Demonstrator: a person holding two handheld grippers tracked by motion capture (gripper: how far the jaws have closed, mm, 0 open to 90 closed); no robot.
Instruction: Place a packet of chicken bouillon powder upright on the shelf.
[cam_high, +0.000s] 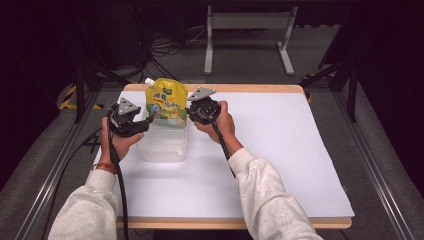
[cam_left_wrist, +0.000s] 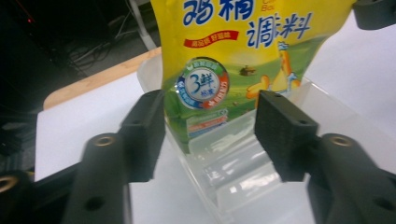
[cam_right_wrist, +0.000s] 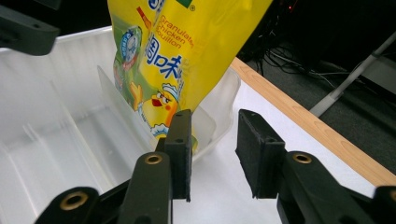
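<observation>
A yellow stand-up pouch (cam_high: 166, 102) with a white spout stands upright at the far end of a clear plastic bin (cam_high: 162, 145) on the white table. My left gripper (cam_high: 142, 125) hovers at the bin's left side, its jaws open. In the left gripper view the pouch (cam_left_wrist: 243, 56) and bin (cam_left_wrist: 243, 177) show beyond the spread jaws of the gripper (cam_left_wrist: 210, 121), untouched by the pads. My right gripper (cam_high: 192, 114) is just right of the pouch. Its jaws are open in the right gripper view (cam_right_wrist: 212, 140), beside the bin's corner (cam_right_wrist: 219, 112) and below the pouch (cam_right_wrist: 187, 46).
A white sheet (cam_high: 280, 150) covers the wooden table, with broad free room to the right of the bin. Behind the table stand a grey metal frame (cam_high: 248, 30) and floor cables (cam_high: 170, 47). Metal rails run along both sides of the table.
</observation>
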